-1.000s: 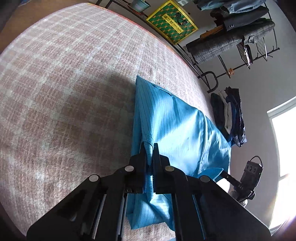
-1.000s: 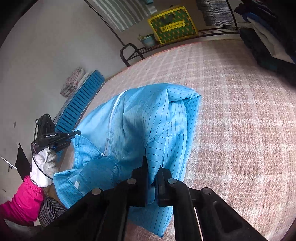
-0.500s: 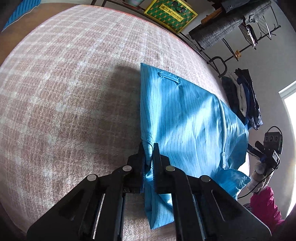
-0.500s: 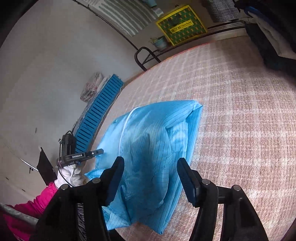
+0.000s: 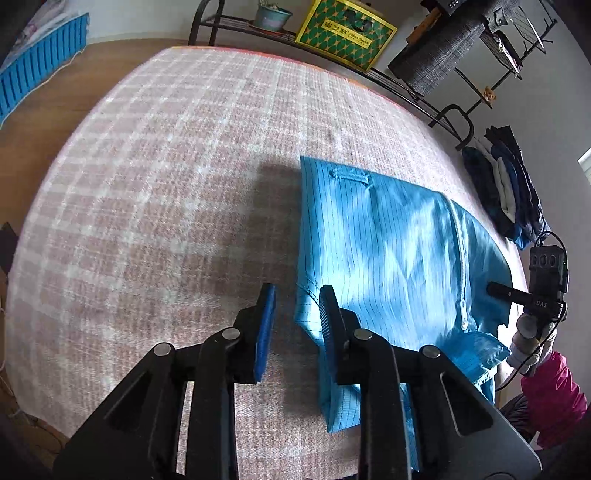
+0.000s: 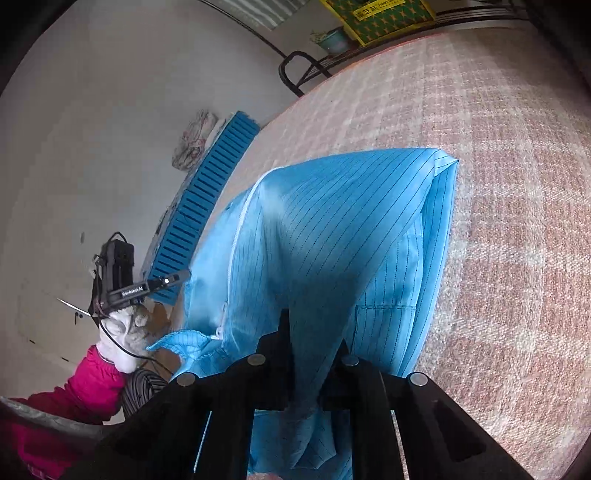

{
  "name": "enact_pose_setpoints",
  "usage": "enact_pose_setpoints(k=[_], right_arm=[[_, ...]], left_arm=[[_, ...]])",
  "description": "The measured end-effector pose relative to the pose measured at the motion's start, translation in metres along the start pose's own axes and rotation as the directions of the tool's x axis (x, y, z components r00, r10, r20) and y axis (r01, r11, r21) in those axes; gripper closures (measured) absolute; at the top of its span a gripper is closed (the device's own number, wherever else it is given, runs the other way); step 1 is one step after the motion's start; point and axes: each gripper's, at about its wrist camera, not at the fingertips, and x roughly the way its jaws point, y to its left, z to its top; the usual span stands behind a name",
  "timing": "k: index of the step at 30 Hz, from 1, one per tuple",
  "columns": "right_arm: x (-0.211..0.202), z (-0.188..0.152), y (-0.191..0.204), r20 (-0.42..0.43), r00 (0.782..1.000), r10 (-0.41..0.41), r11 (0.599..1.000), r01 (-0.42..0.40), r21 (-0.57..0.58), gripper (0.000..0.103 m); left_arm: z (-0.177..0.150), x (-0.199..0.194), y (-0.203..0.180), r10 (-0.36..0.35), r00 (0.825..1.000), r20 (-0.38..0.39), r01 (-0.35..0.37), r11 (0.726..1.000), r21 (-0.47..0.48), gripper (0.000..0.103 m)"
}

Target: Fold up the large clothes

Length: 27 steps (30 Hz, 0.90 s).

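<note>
A big bed (image 5: 155, 192) with a pink and white checked cover fills most of the left wrist view. A blue striped coat (image 5: 388, 258) lies on it, in the middle and right of that frame. It is folded over, with a white zipper (image 5: 460, 254) running down it and a small loop near its top edge.

Behind the bed, at the top of the frame, stands a dark metal rack (image 5: 436, 96) with a yellow and green bag (image 5: 345, 33) and a small plant pot (image 5: 271, 16) on it. More clothes hang at the upper right.

The left gripper (image 5: 295, 299) is at the bottom middle. Its jaws have just been opening. They stand apart now, and the edge of the coat sits just beside the right finger, not pinched.

In the right wrist view, the right gripper (image 6: 314, 339) is at the bottom middle. Its jaws have just been closing, and a fold of the blue coat is squeezed between them, pulled up like a tent.

At the left of that view, a white gloved hand (image 6: 123, 328) with a pink sleeve (image 6: 74, 391) holds the other gripper.
</note>
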Motion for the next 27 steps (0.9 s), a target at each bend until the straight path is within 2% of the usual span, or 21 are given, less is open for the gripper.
enact_pose_setpoints(k=[1, 2, 5, 8, 11, 13, 14, 16, 18, 19, 20, 22, 23, 24, 27], right_arm=[[-0.003, 0.003, -0.003, 0.011, 1.000, 0.015, 1.000, -0.016, 0.012, 0.084], [-0.009, 0.005, -0.008, 0.026, 0.999, 0.040, 0.999, -0.041, 0.030, 0.066], [-0.029, 0.015, -0.029, 0.127, 0.984, 0.124, 0.985, -0.138, 0.105, 0.047], [-0.035, 0.028, -0.051, 0.180, 0.970, 0.162, 0.965, -0.194, 0.177, 0.044], [-0.022, 0.041, -0.067, 0.184, 0.969, 0.165, 0.947, -0.208, 0.246, 0.045], [-0.011, 0.046, -0.077, 0.183, 0.966, 0.182, 0.928, -0.231, 0.293, 0.045], [-0.007, 0.048, -0.081, 0.180, 0.965, 0.190, 0.922, -0.238, 0.306, 0.049], [0.000, 0.055, -0.079, 0.176, 0.963, 0.205, 0.919, -0.251, 0.304, 0.050], [0.008, 0.066, -0.073, 0.176, 0.964, 0.200, 0.921, -0.246, 0.302, 0.048], [0.005, 0.068, -0.074, 0.181, 0.967, 0.181, 0.926, -0.230, 0.298, 0.051], [0.004, 0.071, -0.072, 0.190, 0.969, 0.158, 0.933, -0.209, 0.292, 0.064], [-0.002, 0.077, -0.070, 0.211, 0.971, 0.114, 0.947, -0.170, 0.273, 0.082], [-0.006, 0.083, -0.065, 0.224, 0.971, 0.090, 0.958, -0.146, 0.248, 0.091], [-0.011, 0.088, -0.061, 0.231, 0.971, 0.054, 0.970, -0.105, 0.218, 0.095], [-0.005, 0.099, -0.044, 0.183, 0.976, -0.120, 0.989, 0.101, 0.113, 0.098]], left_arm=[[0.001, -0.008, -0.005, 0.003, 1.000, 0.018, -0.004, 1.000, 0.012, 0.081], [0.002, -0.015, -0.011, 0.010, 0.999, 0.037, -0.011, 1.000, 0.021, 0.080], [0.004, -0.027, -0.049, -0.058, 0.997, 0.053, 0.053, 0.995, 0.085, 0.080], [-0.003, -0.017, -0.113, -0.138, 0.990, 0.004, 0.135, 0.970, 0.202, 0.080], [-0.012, 0.009, -0.175, -0.224, 0.970, -0.090, 0.241, 0.927, 0.287, 0.078], [-0.021, 0.029, -0.208, -0.246, 0.959, -0.142, 0.280, 0.903, 0.326, 0.078], [-0.024, 0.037, -0.222, -0.252, 0.955, -0.155, 0.291, 0.894, 0.341, 0.078], [-0.029, 0.056, -0.241, -0.246, 0.953, -0.175, 0.294, 0.886, 0.359, 0.078], [-0.033, 0.076, -0.250, -0.225, 0.951, -0.214, 0.291, 0.886, 0.361, 0.078], [-0.036, 0.086, -0.249, -0.223, 0.945, -0.239, 0.298, 0.888, 0.349, 0.078], [-0.040, 0.092, -0.248, -0.227, 0.937, -0.265, 0.309, 0.892, 0.330, 0.078], [-0.045, 0.106, -0.244, -0.230, 0.926, -0.298, 0.320, 0.898, 0.303, 0.078], [-0.049, 0.110, -0.243, -0.224, 0.925, -0.306, 0.318, 0.898, 0.304, 0.078], [-0.052, 0.112, -0.244, -0.221, 0.926, -0.306, 0.317, 0.895, 0.313, 0.078], [-0.054, 0.114, -0.246, -0.224, 0.926, -0.303, 0.321, 0.890, 0.323, 0.078]])
